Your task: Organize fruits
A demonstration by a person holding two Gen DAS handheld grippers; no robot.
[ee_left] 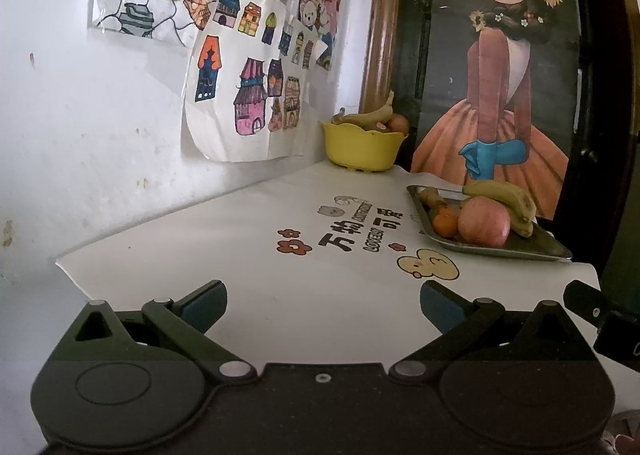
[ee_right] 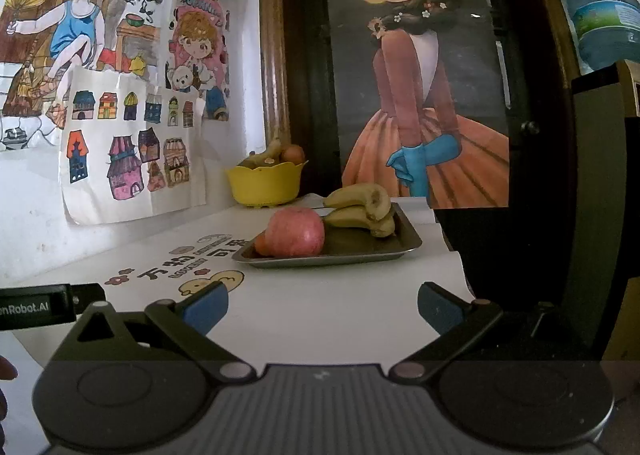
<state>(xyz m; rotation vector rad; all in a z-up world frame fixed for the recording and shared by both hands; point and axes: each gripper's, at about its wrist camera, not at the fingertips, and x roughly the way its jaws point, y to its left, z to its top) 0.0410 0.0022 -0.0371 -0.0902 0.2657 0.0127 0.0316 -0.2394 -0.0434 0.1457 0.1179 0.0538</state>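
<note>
A metal tray [ee_left: 536, 247] [ee_right: 404, 241] on the white table holds a pink apple [ee_left: 484, 222] [ee_right: 295, 232], an orange [ee_left: 445, 221] [ee_right: 261, 244] and bananas [ee_left: 508, 202] [ee_right: 362, 207]. In the far corner a yellow bowl [ee_left: 362, 145] [ee_right: 266, 183] carries a banana [ee_left: 372, 115] and an orange fruit [ee_left: 399, 122] [ee_right: 293, 154]. My left gripper [ee_left: 323, 305] hangs open over the table, well short of the tray and to its left. Also open and empty, my right gripper [ee_right: 323, 305] sits just in front of the tray.
The white table cover [ee_left: 248, 239] has printed cartoons and text [ee_left: 360, 231]. Drawings [ee_left: 248, 87] hang on the left wall, and a framed poster [ee_right: 420, 95] stands behind the tray. A water bottle [ee_right: 596, 3] sits upper right. The table's right edge [ee_right: 460, 267] drops off near the tray.
</note>
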